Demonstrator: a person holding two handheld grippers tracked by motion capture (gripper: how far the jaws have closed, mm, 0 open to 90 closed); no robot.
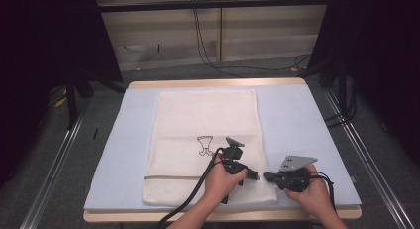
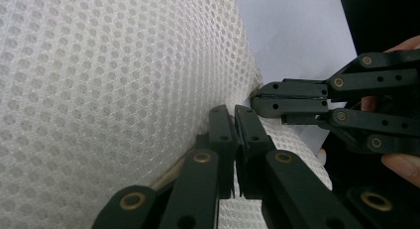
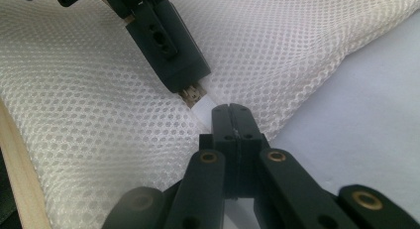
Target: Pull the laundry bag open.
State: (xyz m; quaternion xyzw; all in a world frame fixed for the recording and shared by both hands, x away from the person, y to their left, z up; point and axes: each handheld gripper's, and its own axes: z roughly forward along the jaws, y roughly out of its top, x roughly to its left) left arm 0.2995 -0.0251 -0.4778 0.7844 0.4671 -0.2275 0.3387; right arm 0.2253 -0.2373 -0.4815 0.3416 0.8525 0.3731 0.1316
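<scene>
Left claw (image 2: 236,117) clamped on mesh bag (image 1: 208,115) edge; right claw (image 3: 232,115) clamped alongside; bag's printed drawing (image 1: 205,144) wordless.

A wooden desk (image 1: 218,83) under a pale blue mat (image 1: 307,125) stands on grey carpet (image 1: 49,159). Behind it, beige wall panels (image 1: 257,35) carry hanging black cables (image 1: 200,35); dark curtains (image 1: 29,65) flank both sides.

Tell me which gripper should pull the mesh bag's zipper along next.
Probably left: the left gripper is shut on the white zipper tab, with bag length behind it; the right gripper pinches the mesh bag at its edge, anchoring.
</scene>
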